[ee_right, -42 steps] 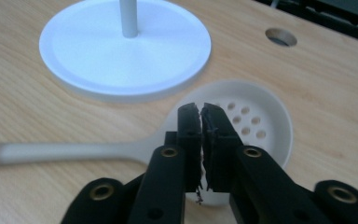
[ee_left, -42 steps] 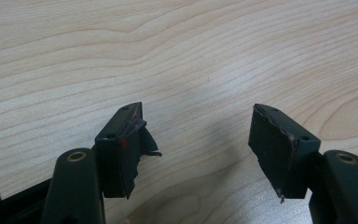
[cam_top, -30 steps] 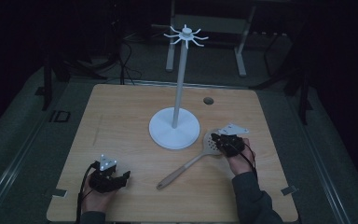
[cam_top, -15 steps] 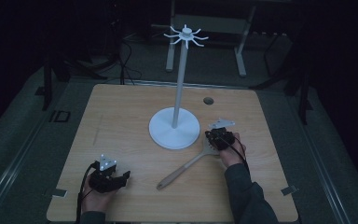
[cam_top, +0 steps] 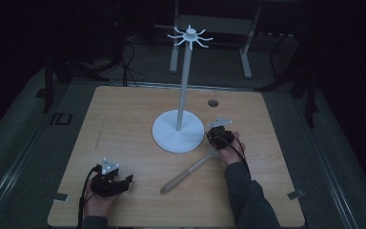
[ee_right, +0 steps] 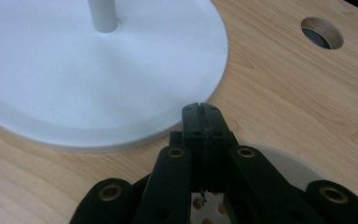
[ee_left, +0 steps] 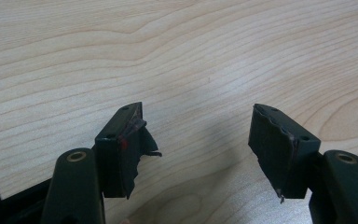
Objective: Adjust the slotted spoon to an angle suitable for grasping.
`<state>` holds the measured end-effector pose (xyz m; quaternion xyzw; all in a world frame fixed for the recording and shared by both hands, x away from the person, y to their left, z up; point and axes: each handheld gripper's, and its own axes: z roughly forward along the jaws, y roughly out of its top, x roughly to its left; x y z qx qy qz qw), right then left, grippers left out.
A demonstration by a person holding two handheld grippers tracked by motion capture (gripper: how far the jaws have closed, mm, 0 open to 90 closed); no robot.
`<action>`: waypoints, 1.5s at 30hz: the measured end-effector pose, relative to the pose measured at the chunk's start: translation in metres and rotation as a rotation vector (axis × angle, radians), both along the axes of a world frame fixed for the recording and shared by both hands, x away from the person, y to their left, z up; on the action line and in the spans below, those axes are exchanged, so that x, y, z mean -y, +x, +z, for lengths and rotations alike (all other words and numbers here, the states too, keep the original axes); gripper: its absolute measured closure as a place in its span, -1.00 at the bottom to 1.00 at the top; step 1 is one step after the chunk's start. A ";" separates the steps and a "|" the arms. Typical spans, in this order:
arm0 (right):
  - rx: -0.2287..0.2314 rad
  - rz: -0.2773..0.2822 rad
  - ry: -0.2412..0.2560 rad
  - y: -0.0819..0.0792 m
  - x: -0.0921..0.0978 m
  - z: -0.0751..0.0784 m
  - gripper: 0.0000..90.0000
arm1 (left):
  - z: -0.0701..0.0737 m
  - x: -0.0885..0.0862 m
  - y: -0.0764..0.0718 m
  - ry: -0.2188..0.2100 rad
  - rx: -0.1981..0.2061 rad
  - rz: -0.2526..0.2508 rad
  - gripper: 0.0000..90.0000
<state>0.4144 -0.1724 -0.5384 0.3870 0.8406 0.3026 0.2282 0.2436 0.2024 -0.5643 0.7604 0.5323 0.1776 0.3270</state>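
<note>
Two hand-held grippers are out on the desk (cam_top: 124, 119), one in each of the person's hands. The right hand-held gripper (cam_top: 218, 140) sits at the wide end of a slotted spatula (cam_top: 188, 169), just beside the round white base of the tall stand (cam_top: 177, 130). In the right gripper view the jaws are pressed tight together, with no gap. The pale, holey head of the spatula (ee_right: 279, 172) lies right under them, but I cannot tell if they pinch any of it. The left hand-held gripper (cam_top: 110, 180) rests near the front edge of the desk, well apart from the spatula. Its jaws stand wide open over bare wood and hold nothing.

The spatula lies flat, with its long handle pointing toward the front of the desk. It looks light and stiff, like a wooden or plastic kitchen tool, so I think it would lift easily and not bend much. It looks smooth, so it could slip or swing if pinched at the very tip. The neck, where the handle meets the head, looks like the best place to grab. The head is thin and flat on the desk, so getting a jaw under it may be hard. The stand has little hooks on top (cam_top: 189, 36).
</note>
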 end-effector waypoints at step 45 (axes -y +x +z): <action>-0.030 -0.106 -0.042 -0.028 0.040 -0.012 1.00 | 0.000 0.000 0.000 0.003 -0.003 0.000 -0.20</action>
